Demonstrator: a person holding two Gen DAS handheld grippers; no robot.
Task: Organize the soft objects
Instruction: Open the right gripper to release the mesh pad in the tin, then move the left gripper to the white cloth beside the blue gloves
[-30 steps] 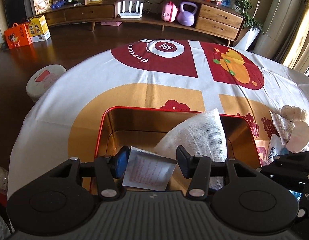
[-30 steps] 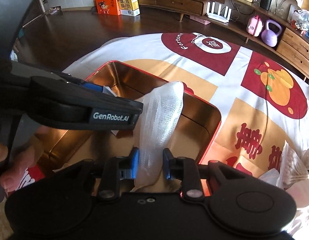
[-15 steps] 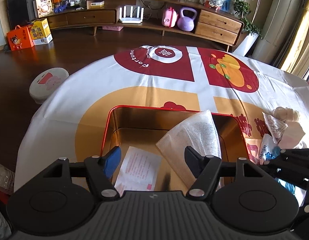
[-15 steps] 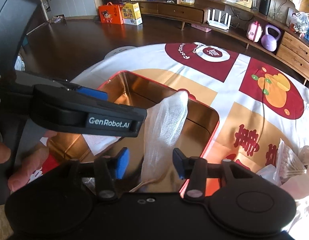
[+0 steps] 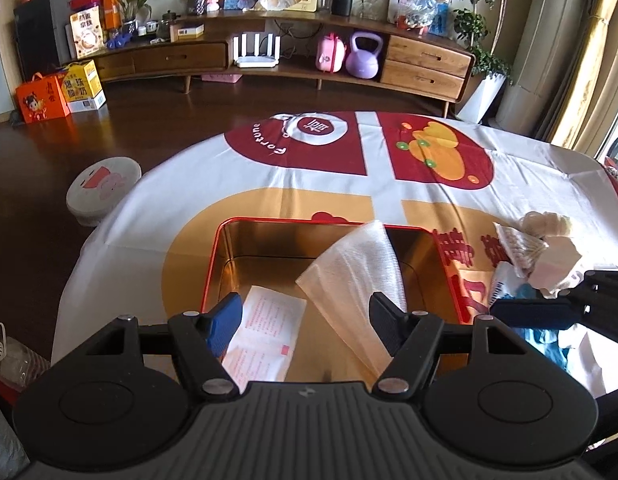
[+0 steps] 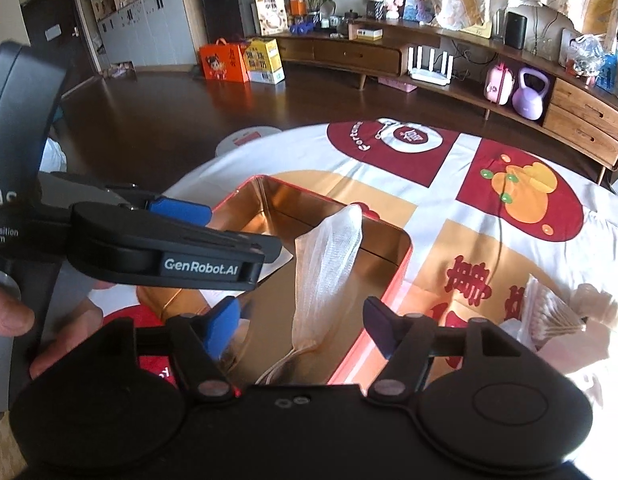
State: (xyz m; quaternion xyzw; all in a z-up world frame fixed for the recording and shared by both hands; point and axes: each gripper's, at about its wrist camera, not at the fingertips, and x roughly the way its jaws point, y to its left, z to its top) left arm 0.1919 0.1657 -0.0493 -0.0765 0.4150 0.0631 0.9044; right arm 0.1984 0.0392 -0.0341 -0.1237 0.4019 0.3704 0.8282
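A red tin box (image 5: 213, 256) with a gold inside sits on the table; it also shows in the right wrist view (image 6: 405, 252). In it lie a white mesh gauze bag (image 5: 361, 264) (image 6: 329, 256), leaning on the far wall, and a flat white packet with red print (image 5: 265, 332). My left gripper (image 5: 307, 320) is open above the box's near side, holding nothing. My right gripper (image 6: 299, 322) is open above the box, the gauze bag loose between its fingers. A pile of soft packets and cotton swabs (image 5: 533, 252) (image 6: 549, 312) lies right of the box.
The round table carries a red, orange and white cloth (image 5: 349, 160). A round white stool (image 5: 103, 188) stands on the floor at the left. A low wooden cabinet (image 5: 269, 60) with a purple kettlebell (image 5: 363, 60) runs along the far wall.
Both grippers have opened and pulled back and up. The left let go of the white packet, the right let go of the gauze bag; both now rest in the box.
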